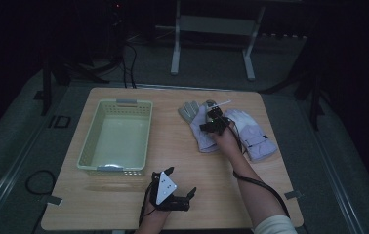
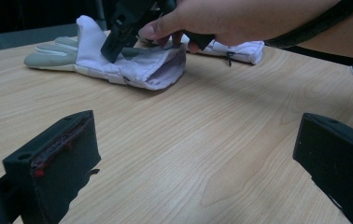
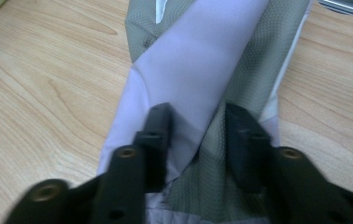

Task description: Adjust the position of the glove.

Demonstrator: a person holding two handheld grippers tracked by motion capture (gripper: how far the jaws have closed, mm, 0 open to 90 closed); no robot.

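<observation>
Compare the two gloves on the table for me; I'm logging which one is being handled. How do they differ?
The left glove has the right gripper pressed onto it, jaws either side of a fold of its fabric; the right glove lies untouched. The left glove shows grey fingers; the right glove's visible side is pale lilac with a dark strap detail. Both lie flat on the wooden table.

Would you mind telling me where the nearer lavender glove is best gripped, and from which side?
Probably at its open cuff end, coming from above. The glove lies flat on the table, so only a raised fold gives the jaws purchase. The right gripper is already down on it, jaws straddling a fabric ridge.
</observation>
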